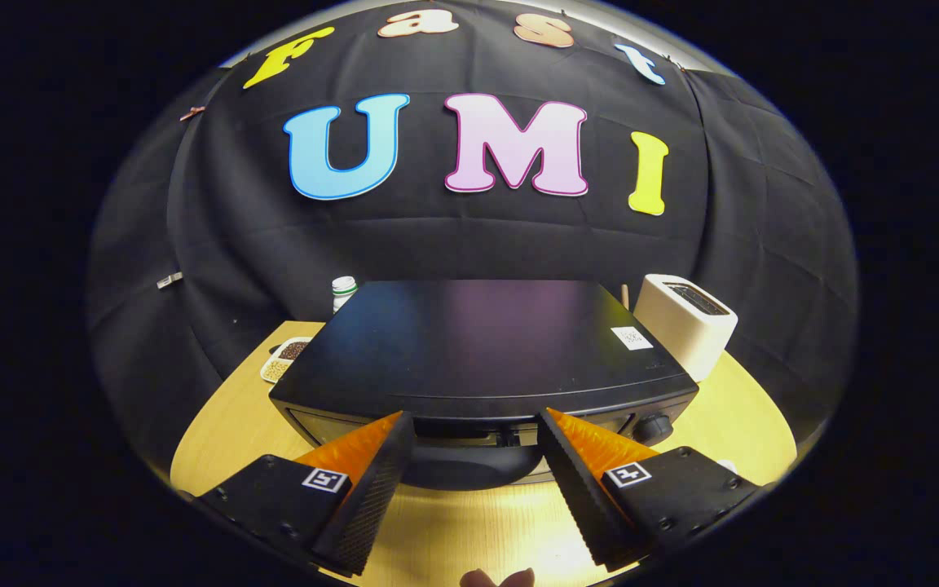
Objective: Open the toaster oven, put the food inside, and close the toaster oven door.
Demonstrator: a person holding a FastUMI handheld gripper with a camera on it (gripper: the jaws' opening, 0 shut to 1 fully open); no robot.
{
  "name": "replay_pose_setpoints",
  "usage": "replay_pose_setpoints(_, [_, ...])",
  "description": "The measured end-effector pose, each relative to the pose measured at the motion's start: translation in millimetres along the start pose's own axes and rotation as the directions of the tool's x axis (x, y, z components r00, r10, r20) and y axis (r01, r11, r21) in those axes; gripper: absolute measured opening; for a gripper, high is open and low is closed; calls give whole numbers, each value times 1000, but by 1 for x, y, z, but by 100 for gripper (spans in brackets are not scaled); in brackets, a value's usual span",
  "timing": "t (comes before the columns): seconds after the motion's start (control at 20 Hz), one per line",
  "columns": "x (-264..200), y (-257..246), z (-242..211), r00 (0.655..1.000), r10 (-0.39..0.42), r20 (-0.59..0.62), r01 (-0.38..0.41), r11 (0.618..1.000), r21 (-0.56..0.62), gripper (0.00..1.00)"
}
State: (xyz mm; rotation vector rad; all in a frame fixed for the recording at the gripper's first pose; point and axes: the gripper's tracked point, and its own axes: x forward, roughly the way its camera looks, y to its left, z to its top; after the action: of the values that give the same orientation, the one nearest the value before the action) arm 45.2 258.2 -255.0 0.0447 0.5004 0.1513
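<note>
The gripper (pixel 476 424) holds its fingers spread either side of the dark curved door handle (pixel 469 463) of the glossy black box-shaped toaster oven (pixel 482 346) at twelve o'clock, on the round pale wooden table (pixel 751 428).

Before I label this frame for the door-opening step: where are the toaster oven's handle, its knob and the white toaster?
handle (pixel 473 466): gripper view, bulging front, between the open fingers.
knob (pixel 654 426): gripper view, round face.
white toaster (pixel 676 326): gripper view, front side wall.
</note>
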Motion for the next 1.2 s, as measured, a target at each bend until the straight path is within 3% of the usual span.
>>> replay_pose_setpoints(0.85, [-65,-1,-82,991,6,-136,-9,1000,-15,98])
replay_pose_setpoints(1.2, [-82,2,-154,954,29,-298,-40,999,-31,98])
